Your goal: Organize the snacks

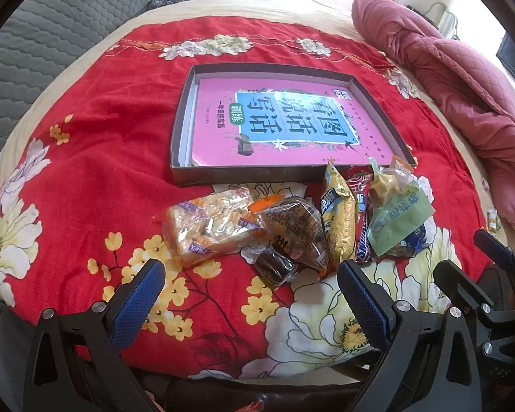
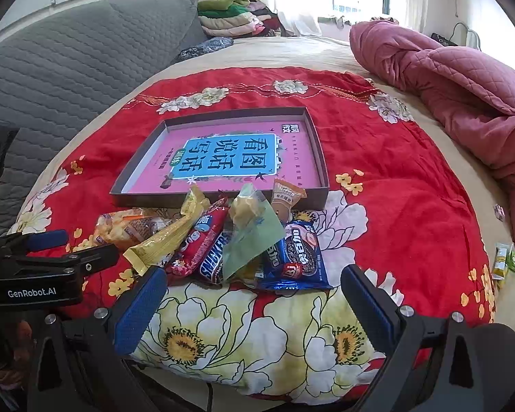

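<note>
Left gripper [image 1: 250, 295]: fingers apart, empty, hovering just short of snack pile.
Right gripper [image 2: 254, 295]: fingers apart, empty, beside the pile's near edge.
Snack pile [image 1: 292, 226]: loose on red floral bedspread [image 1: 86, 171], between grippers and tray; blue cookie pack [image 2: 298, 257] nearest right gripper.
Tray [image 1: 178, 130]: just beyond pile, holds pink book [image 1: 285, 127].
Pink quilt [image 2: 446, 75]: right of tray, well apart.
</note>
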Available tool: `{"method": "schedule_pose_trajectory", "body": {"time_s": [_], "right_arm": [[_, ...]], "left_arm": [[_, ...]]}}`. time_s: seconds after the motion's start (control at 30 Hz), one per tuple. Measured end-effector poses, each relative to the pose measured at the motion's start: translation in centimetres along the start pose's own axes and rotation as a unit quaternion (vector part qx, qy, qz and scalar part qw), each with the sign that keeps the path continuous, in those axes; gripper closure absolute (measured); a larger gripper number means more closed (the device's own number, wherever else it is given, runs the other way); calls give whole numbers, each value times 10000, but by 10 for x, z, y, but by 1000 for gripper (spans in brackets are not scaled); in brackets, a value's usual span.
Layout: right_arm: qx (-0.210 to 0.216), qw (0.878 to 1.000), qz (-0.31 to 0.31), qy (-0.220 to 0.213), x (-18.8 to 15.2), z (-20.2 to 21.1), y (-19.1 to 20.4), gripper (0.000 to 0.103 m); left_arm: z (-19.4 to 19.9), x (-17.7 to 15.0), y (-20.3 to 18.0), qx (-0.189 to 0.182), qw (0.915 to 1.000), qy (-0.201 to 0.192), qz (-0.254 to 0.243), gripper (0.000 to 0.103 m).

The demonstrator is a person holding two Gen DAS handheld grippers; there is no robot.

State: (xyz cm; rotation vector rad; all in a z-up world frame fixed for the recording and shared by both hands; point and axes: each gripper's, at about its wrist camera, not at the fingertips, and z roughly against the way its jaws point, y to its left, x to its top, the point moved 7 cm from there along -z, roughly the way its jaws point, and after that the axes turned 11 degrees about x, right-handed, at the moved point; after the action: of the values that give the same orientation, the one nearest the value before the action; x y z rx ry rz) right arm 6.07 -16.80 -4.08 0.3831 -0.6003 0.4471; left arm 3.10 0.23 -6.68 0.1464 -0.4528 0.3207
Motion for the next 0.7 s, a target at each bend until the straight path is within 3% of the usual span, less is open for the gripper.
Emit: {"method": "schedule_pose_trajectory", "body": {"time_s": [0.7], "right_arm": [[65, 9999, -123, -20, 0, 1, -4, 1]], "left_arm": [[0, 1, 6, -31, 10000, -3, 87, 3]]}}
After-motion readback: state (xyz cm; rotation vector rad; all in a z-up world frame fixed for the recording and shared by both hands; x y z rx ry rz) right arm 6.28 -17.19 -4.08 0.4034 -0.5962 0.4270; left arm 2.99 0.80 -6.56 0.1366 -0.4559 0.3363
